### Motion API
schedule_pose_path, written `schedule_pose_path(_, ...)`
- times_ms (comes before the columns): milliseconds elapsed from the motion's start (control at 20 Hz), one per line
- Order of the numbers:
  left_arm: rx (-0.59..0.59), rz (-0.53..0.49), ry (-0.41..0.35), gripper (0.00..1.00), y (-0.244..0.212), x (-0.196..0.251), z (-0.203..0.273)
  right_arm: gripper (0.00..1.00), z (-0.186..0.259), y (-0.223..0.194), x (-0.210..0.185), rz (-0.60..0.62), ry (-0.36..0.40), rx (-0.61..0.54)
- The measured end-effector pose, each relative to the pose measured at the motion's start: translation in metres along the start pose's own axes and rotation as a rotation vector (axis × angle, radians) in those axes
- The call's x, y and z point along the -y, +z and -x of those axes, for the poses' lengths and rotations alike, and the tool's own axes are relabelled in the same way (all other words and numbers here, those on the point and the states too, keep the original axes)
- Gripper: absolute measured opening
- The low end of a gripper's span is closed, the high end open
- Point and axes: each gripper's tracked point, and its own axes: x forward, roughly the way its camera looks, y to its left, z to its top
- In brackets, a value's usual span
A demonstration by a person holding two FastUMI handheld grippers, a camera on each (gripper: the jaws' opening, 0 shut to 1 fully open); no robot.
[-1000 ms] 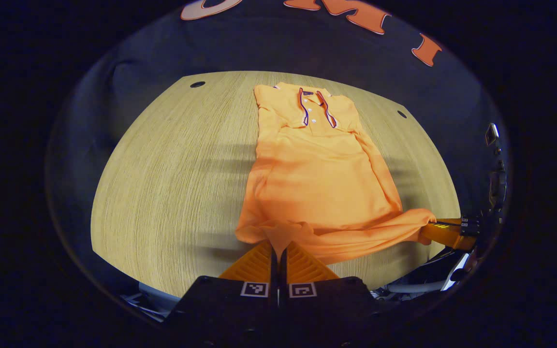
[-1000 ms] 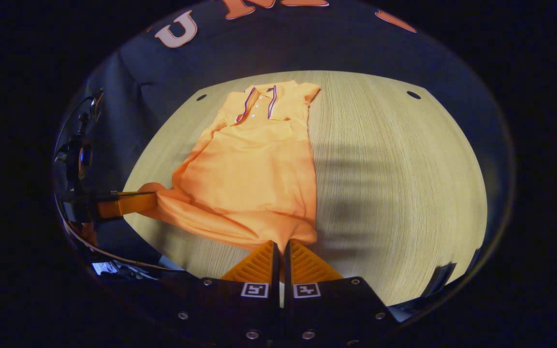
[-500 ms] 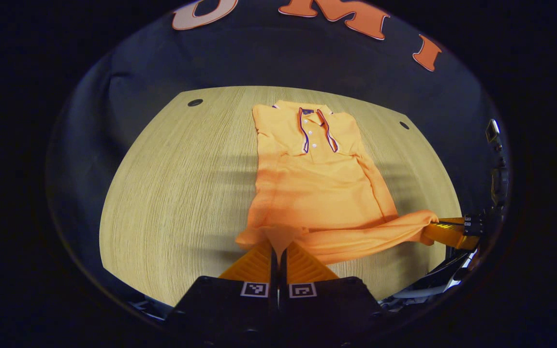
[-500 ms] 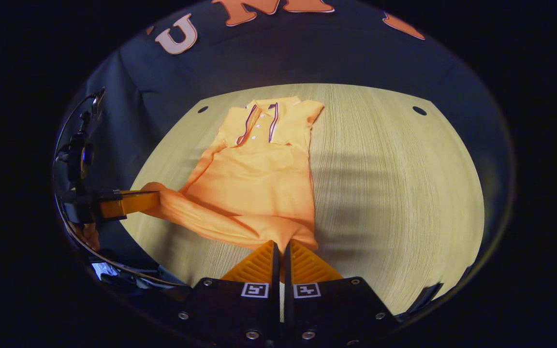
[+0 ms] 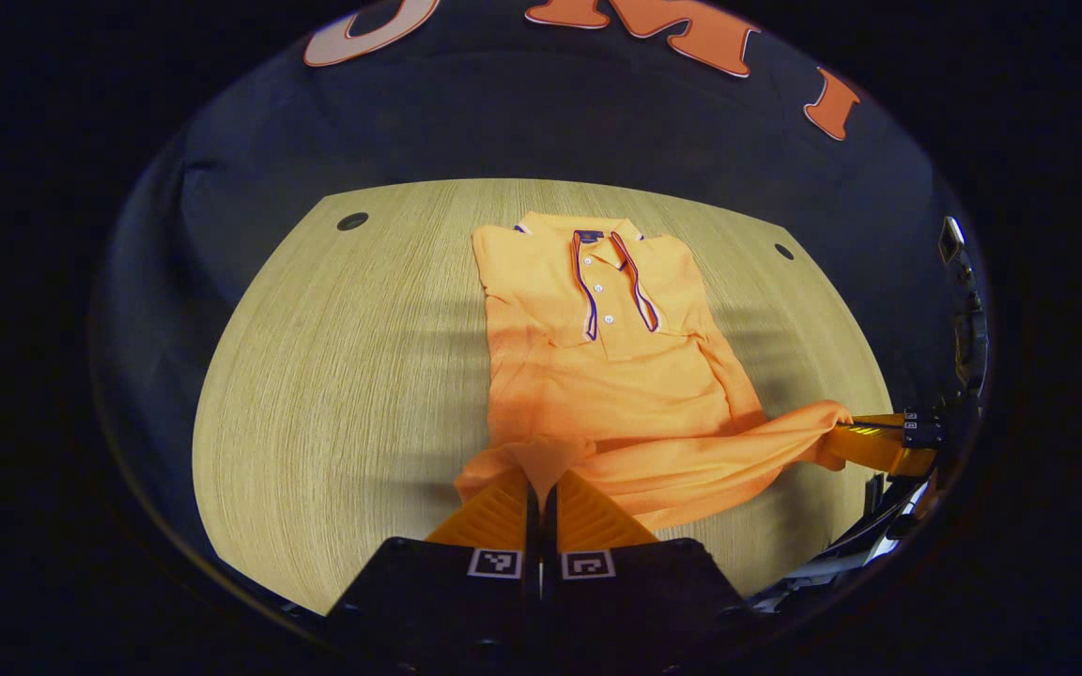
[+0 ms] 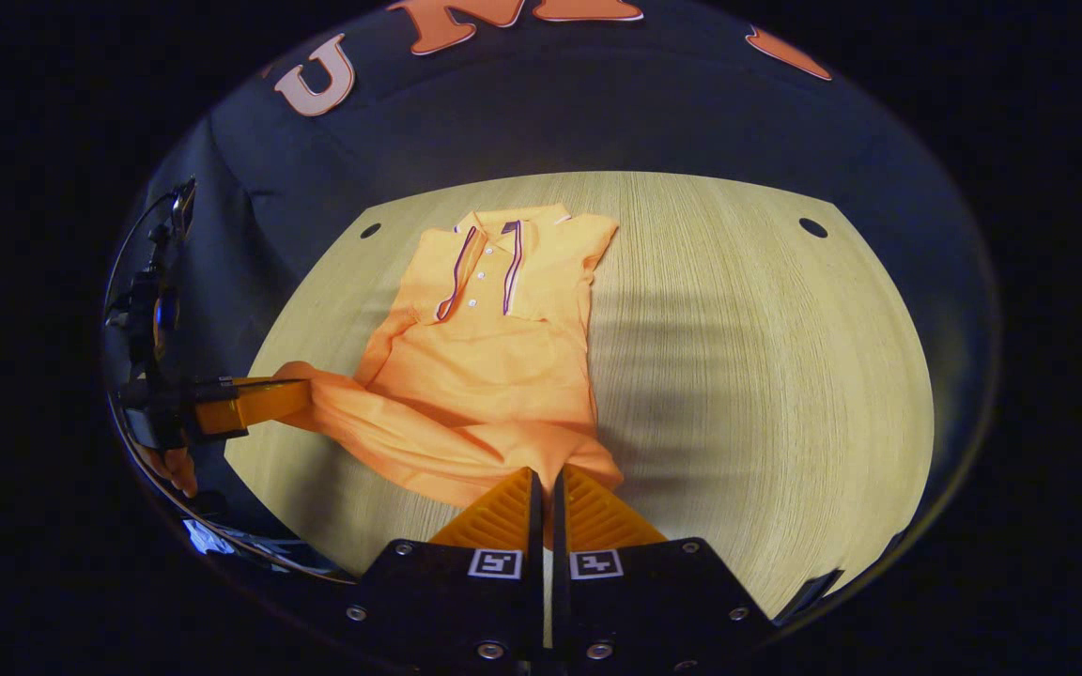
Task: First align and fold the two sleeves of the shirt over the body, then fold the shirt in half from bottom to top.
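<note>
Bright overhead light, banded shadows on table (image 5: pixel 334 376), fisheye-curved edges, sharp focus

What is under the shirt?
The wooden table lies under the shirt. The hem is lifted, pinched by the left gripper and right gripper. Anything else beneath is covered.

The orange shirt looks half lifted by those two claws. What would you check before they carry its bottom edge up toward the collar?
1. Left gripper pinching the hem corner: ok, fingers closed with cloth between them.
2. Right gripper pinching the other corner: ok, same closed grip.
3. Sleeves folded over the body of the shirt: ok, none sticks out at the sides.
4. Hem level between the two grippers: cannot tell, it sags and bunches.
5. Collar end flat on the table: ok.
6. Landing area over the chest free of objects: ok.
</note>
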Motion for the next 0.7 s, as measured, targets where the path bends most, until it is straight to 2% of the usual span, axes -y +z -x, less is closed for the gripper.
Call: schedule_pose_path(700, 0.023, -0.005, -0.028, 0.01, 0.073, -0.015, -0.038, 0.05, -0.043, 0.061, 0.010, -0.004, -0.040, -0.008)
